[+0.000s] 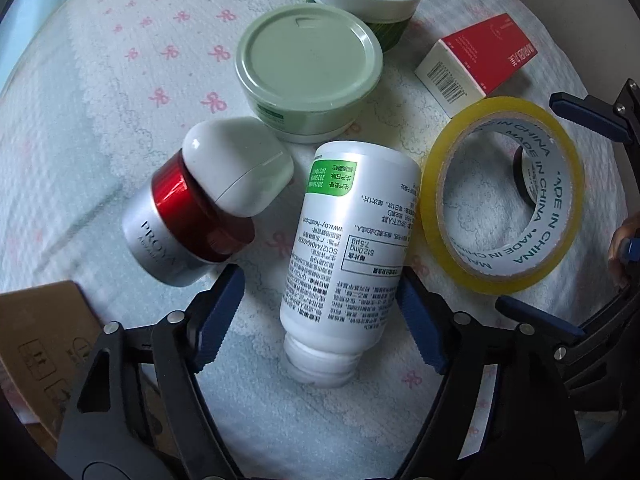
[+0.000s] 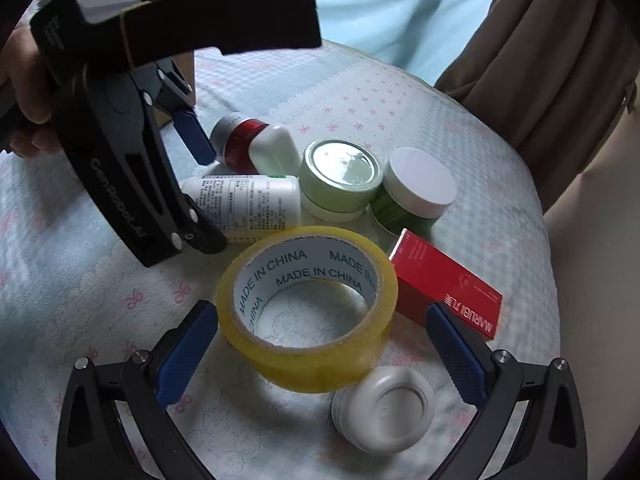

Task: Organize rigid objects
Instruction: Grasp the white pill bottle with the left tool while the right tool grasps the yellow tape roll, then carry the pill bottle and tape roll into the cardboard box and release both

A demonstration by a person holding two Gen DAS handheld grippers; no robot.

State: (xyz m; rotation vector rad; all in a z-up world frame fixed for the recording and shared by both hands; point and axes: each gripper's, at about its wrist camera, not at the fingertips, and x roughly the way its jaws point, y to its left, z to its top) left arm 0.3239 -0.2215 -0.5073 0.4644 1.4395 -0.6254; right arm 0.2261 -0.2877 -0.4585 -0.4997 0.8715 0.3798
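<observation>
Close the spread left gripper (image 1: 320, 320) squarely on the white bottle (image 1: 344, 248) lying mid-frame, clear of the red-banded jar (image 1: 180, 220) at left, keeping the equally spread, empty right gripper (image 2: 320, 344) off the tape roll (image 2: 308, 304).

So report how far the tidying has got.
Done: nothing visibly; the jars, red box and tape roll lie clustered on the cloth. In hand: the open left gripper straddles the lying white bottle; the right gripper is open, empty. Left: everything.

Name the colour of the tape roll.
Yellow tape roll, clearest in the right wrist view.
</observation>
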